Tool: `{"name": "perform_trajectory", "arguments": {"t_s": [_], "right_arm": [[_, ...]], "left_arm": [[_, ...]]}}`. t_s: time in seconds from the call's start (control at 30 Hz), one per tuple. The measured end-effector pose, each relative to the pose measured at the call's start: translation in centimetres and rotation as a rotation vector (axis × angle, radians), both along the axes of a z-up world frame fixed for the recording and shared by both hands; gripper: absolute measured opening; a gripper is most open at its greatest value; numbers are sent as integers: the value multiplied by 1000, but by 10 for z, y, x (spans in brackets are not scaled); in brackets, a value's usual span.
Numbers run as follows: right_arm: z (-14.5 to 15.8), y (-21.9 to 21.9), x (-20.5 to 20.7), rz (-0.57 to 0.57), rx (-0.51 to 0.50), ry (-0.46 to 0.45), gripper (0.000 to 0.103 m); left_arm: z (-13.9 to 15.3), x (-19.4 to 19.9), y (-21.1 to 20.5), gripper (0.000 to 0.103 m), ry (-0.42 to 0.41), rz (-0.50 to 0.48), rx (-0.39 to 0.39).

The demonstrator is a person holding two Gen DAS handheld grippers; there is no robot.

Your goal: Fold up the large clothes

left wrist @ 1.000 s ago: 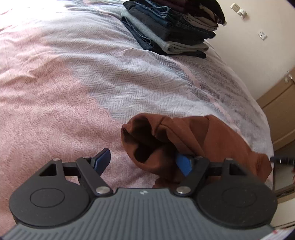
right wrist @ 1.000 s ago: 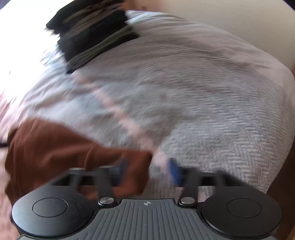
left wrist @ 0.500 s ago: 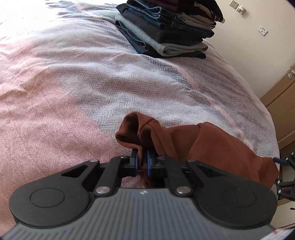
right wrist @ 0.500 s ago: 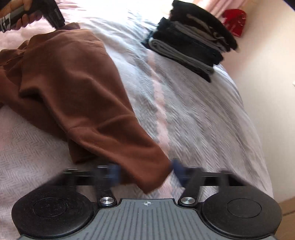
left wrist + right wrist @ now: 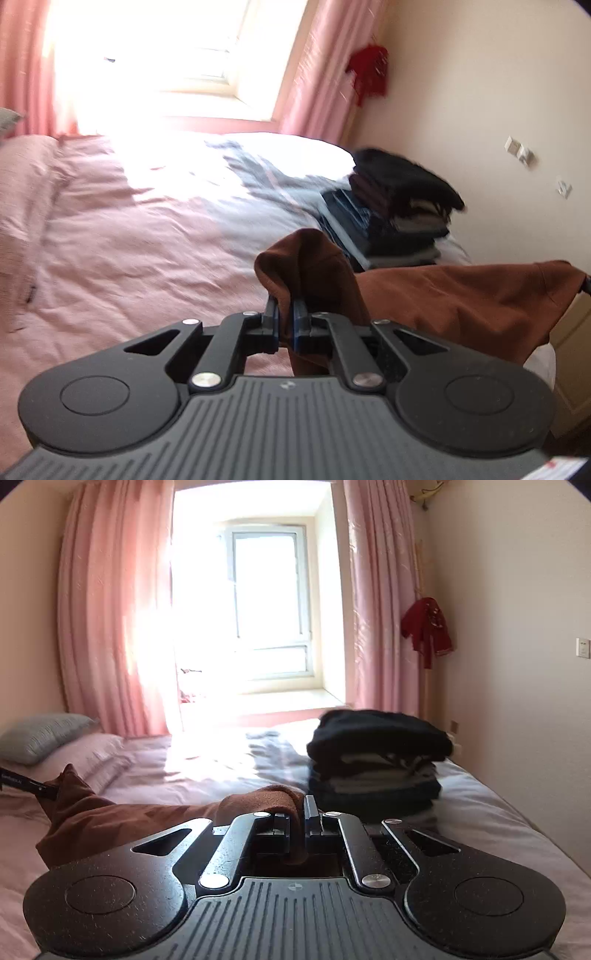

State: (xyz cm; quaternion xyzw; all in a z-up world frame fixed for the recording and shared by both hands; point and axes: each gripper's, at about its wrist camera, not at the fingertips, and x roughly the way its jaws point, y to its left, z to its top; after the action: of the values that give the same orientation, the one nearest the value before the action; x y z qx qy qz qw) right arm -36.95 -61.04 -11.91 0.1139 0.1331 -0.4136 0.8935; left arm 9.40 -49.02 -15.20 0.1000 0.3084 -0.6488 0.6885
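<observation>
The bed [image 5: 491, 812] carries a stack of folded clothes [image 5: 376, 757] on its right side. The brown garment [image 5: 461, 299] hangs stretched above it between both tongs: left tongs [image 5: 284, 325] and right tongs [image 5: 295, 823] each pinch a bunched corner. Hold it taut and level, then lower it flat.

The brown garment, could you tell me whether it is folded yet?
Not yet: the brown garment hangs stretched between the left gripper and right gripper.

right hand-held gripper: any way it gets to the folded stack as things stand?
Probably not. The right hand-held gripper is shut on the brown garment, as is the left hand-held gripper. The folded stack lies ahead, unobstructed, but the jaws are occupied.
</observation>
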Motion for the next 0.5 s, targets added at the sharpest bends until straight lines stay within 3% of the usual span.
{"name": "perform_trajectory", "arguments": {"t_s": [0.13,0.23,0.37,0.5], "right_arm": [[45,24,0,156,19,-60,3],[79,44,4,294,30,-99,3],[131,63,25,457,22,-162,3],[187,85,42,630,-80,-236,3]], "left_arm": [[76,13,106,4,-41,199,-103],[119,7,180,4,-89,319,-139],[154,-1,247,4,-93,448,-130],[197,-9,294,4,-112,502,-152]]}}
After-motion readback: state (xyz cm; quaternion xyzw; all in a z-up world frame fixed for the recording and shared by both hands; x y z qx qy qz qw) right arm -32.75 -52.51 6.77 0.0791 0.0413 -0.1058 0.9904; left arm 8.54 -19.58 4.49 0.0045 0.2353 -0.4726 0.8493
